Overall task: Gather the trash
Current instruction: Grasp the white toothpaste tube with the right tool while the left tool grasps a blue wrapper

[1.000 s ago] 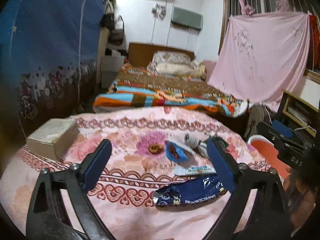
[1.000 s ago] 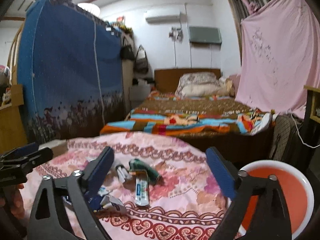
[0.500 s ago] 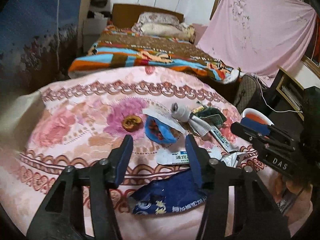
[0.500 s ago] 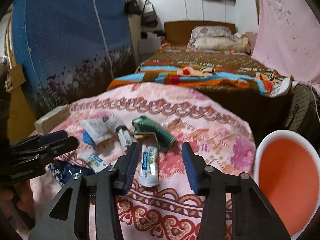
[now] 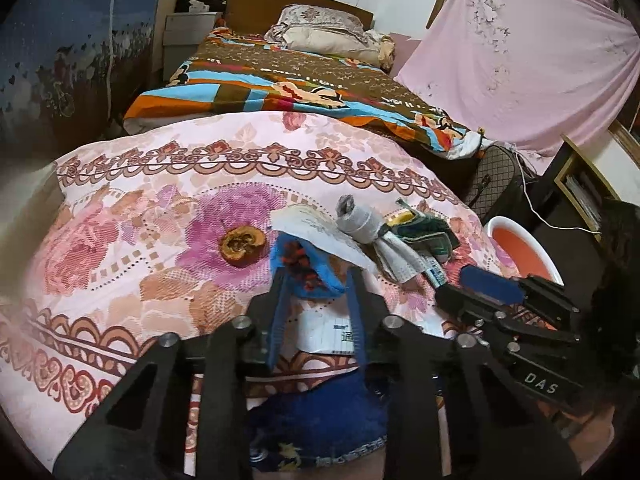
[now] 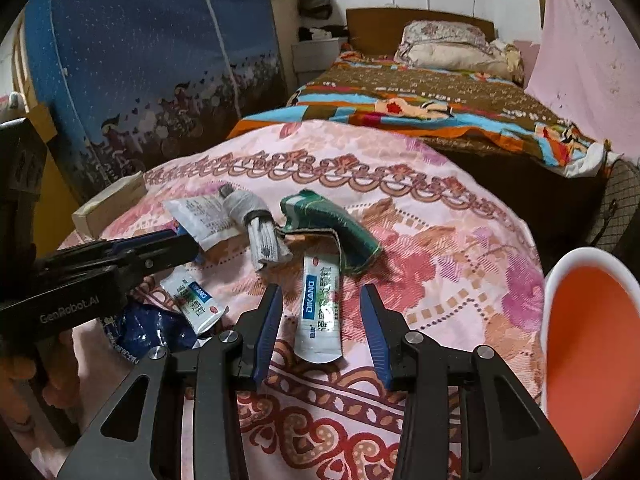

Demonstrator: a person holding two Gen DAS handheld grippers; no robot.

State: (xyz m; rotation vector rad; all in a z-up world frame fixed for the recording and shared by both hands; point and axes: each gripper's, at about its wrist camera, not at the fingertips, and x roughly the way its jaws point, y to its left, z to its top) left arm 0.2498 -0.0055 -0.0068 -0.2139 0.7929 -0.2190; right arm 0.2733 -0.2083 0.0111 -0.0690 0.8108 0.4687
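we see the left tool (image 5: 316, 280) closing on a blue wrapper (image 5: 308, 268) on the surface (image 5: 120, 240). the right tool (image 6: 320, 300) stands half wide around a white sachet (image 6: 320, 308), pads apart from it.

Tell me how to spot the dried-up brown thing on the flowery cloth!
Find the pink flowered cloth, then its big purple flower. The dried fruit slice lies there alone, beside the blue wrapper. It is the only round, brown, shrivelled piece; everything else is packets and paper.
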